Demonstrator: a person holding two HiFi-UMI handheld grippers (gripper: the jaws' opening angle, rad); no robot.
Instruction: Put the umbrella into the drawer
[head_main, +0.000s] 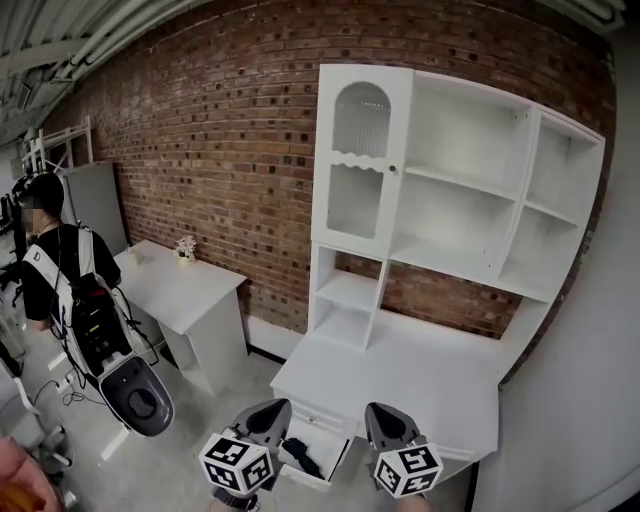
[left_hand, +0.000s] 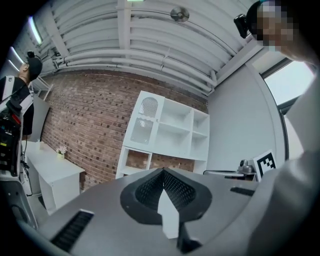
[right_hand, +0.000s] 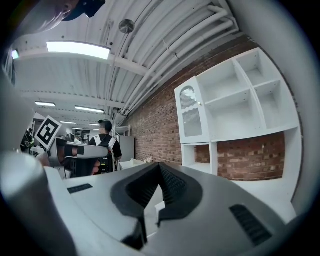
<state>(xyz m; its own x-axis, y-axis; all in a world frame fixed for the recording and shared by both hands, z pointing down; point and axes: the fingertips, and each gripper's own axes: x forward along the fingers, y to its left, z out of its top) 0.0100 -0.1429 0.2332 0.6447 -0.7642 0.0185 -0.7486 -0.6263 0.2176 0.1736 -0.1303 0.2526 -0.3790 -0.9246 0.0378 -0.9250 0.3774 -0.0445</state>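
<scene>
left gripper (left_hand: 162, 171): jaws pressed together tip to tip, nothing held between them. it points level toward the hutch. in the head view it sits at 7 o'clock, just beside the drawer's left edge.
right gripper (right_hand: 159, 165): jaws closed tight on themselves, holding nothing. it is also level. in the head view it sits at 5 o'clock, to the right of the drawer.
umbrella (head_main: 303, 460): dark and folded, lying inside the open drawer at 6 o'clock of the head view. it shows between the two grippers, and neither one grips it.
drawer (head_main: 335, 455): white, pulled out from the desk's front edge and standing open.
desk (head_main: 430, 380): white top, running from the centre of the head view toward 4 o'clock.
hutch (head_main: 470, 190): white shelving standing on the back of the desk against the brick wall, from 12 to 2 o'clock.
cabinet door (head_main: 360, 160): arched ribbed pane with a small knob, shut, on the hutch's left side.
brick wall (head_main: 220, 140): red-brown, behind both pieces of furniture.
side table (head_main: 190, 290): white, at 9 o'clock along the same wall, apart from the desk.
flower pot (head_main: 186, 250): small, on the side table near the wall.
person (head_main: 55, 270): at 9 o'clock, back turned, dark shirt, backpack with white straps, standing left of the side table.
</scene>
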